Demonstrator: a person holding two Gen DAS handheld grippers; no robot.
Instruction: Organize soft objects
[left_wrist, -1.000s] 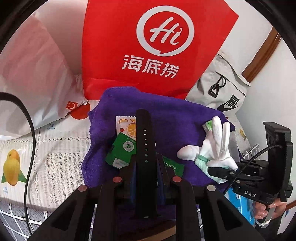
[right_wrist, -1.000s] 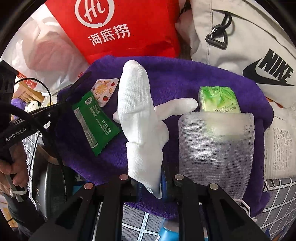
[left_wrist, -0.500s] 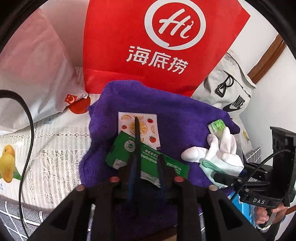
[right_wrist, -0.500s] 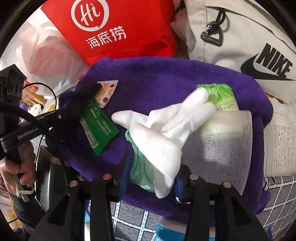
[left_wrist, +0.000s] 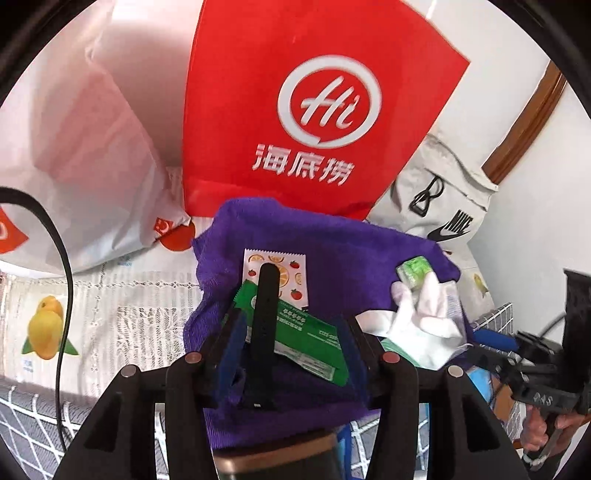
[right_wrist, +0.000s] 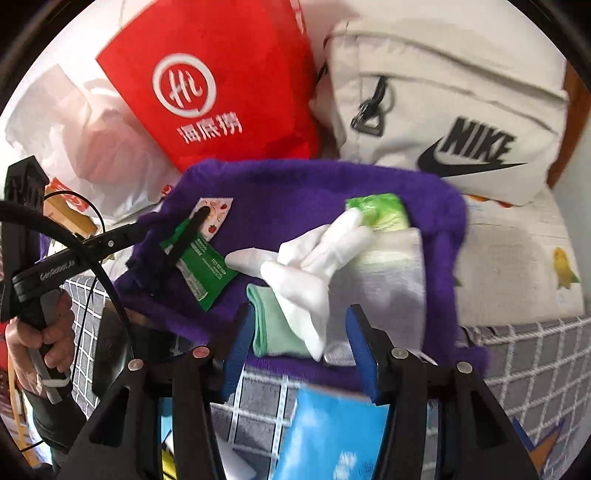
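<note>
A purple towel (left_wrist: 332, 243) lies spread on the table. On it rest a green packet (left_wrist: 306, 328), a fruit-print sachet (left_wrist: 291, 266), a green tissue pack (left_wrist: 413, 269) and a white cloth (right_wrist: 391, 266). A black strap (left_wrist: 264, 314) lies across the packets between the jaws of my left gripper (left_wrist: 293, 354). Those jaws are opening and the pads are clear of the strap. A white glove (right_wrist: 306, 273) with a green cuff lies slumped on the towel ahead of my right gripper (right_wrist: 300, 354). Its jaws are opening too, and neither pad presses on the glove.
A red paper bag (left_wrist: 314, 110), a white plastic bag (left_wrist: 74, 147) and a grey Nike bag (right_wrist: 461, 110) stand behind the towel. A blue box (right_wrist: 332, 432) lies below the table's front edge. A hand (right_wrist: 33, 339) holds the left gripper's handle.
Both grippers have opened and drawn back upward. The strap went from held upright to lying on the packets. The glove tipped over from upright onto the towel.
</note>
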